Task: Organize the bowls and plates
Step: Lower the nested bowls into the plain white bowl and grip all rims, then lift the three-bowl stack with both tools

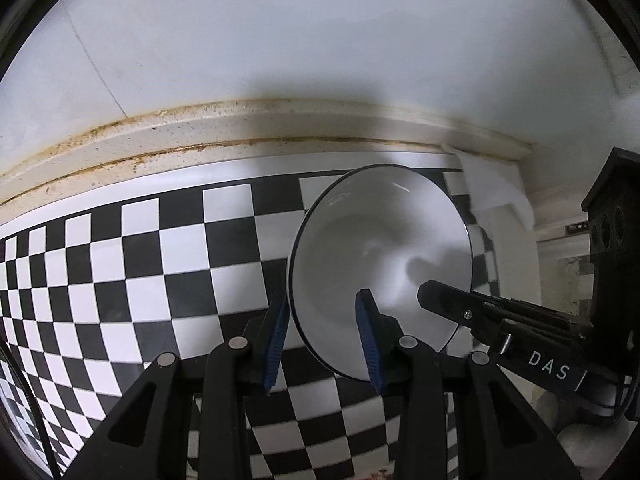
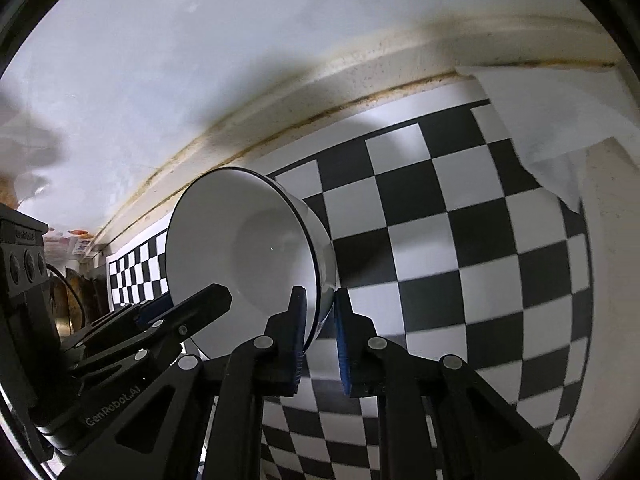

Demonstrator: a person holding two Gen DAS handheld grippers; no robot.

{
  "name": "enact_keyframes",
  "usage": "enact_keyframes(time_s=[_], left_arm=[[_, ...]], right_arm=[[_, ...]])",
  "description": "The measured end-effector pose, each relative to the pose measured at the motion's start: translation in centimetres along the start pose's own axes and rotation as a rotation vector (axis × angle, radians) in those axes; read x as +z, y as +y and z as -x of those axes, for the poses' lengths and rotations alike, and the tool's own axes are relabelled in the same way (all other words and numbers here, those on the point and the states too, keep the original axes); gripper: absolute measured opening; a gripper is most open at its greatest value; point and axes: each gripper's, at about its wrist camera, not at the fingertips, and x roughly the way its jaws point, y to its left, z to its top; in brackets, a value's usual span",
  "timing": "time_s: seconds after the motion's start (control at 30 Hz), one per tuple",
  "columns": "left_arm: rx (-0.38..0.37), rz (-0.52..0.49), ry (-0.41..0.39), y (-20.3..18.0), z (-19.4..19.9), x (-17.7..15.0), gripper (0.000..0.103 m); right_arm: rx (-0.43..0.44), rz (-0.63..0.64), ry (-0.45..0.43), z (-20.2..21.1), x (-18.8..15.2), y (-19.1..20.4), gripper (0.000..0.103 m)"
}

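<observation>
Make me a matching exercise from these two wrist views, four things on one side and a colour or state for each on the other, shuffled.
1. bowl
2. checkered mat
3. finger pads
4. wall

A. blue
B. black and white squares
C. plain pale, shadowed
D. tilted on edge, gripped at the rim

Pairs: 1-D, 2-B, 3-A, 4-C

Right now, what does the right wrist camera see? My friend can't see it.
A white bowl with a thin dark rim, tipped on its side, is pinched at its rim by the right gripper above a black-and-white checkered mat. The left gripper reaches in from the left.
</observation>
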Motion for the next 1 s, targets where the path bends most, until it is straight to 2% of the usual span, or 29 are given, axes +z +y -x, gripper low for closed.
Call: enact_keyframes(time_s=[0.2, 0.53, 0.83, 1.0], left_arm=[[-0.009, -0.042, -0.048, -0.7, 3.9, -2.2, 0.031], [-0.032, -0.103, -0.093, -1.7, 9.1, -8.5, 0.031], [-0.051, -0.168, -0.084, -3.5, 11.4, -15.2, 0.031], [-0.064, -0.185, -0.049, -3.9, 10.8, -18.2, 0.031]], right_arm=[[-0.004, 0.018, -0.042, 2.9, -2.9, 1.8, 0.015], [-0.002, 0.027, -0.117, 8.6, -10.6, 3.6, 0.016], [-0.002, -0.001, -0.155, 11.7, -18.9, 2.8, 0.016], [-0.008, -0.025, -0.153, 11.9, -23.2, 1.8, 0.016]])
